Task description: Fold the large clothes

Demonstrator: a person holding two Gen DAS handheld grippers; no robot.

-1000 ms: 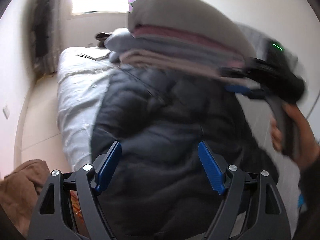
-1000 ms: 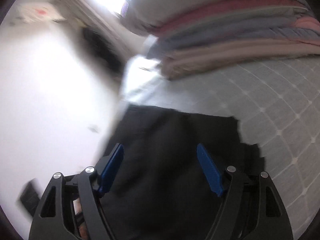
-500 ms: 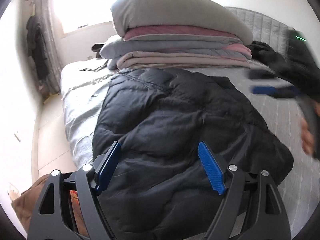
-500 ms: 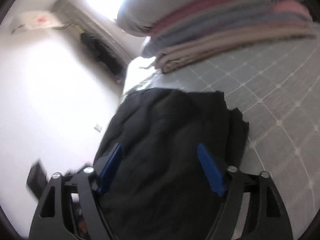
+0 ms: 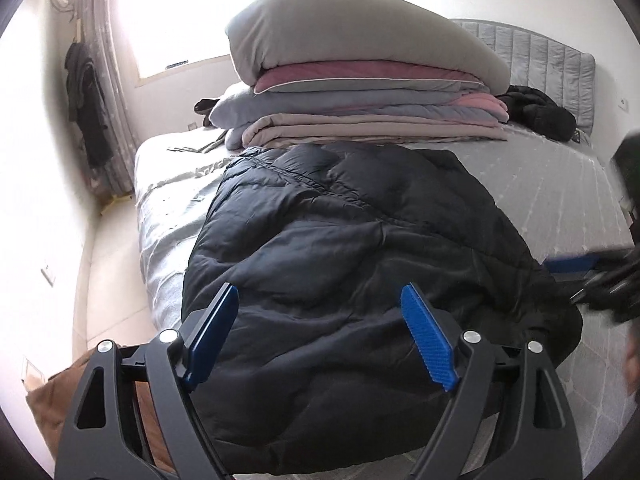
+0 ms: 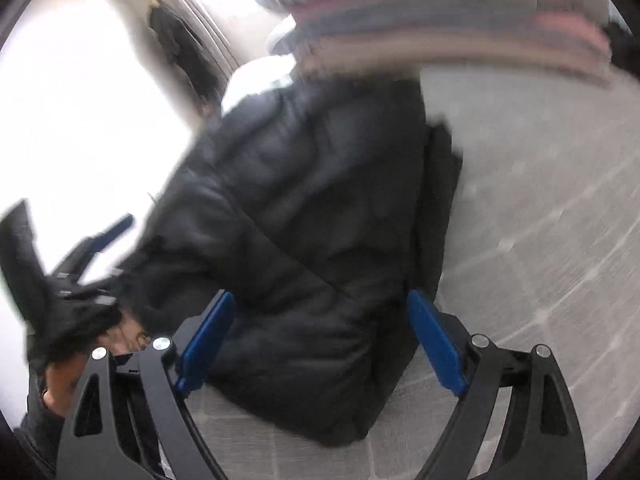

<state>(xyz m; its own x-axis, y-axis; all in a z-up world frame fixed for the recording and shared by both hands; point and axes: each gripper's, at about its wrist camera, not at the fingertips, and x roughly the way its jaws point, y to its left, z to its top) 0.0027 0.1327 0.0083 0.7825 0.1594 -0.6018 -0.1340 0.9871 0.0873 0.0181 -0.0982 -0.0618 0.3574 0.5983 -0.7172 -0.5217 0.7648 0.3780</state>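
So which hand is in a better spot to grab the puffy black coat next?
Probably the left. The left gripper hovers open straight over the puffy black quilted coat on the grey quilted bed. The right gripper, also open, is blurred near the coat's edge.

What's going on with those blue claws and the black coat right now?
Left claw open, empty; right claw open, empty, jaws just widened. Black puffer coat lies bunched on bed. Bedding stack beyond it, not blocking.
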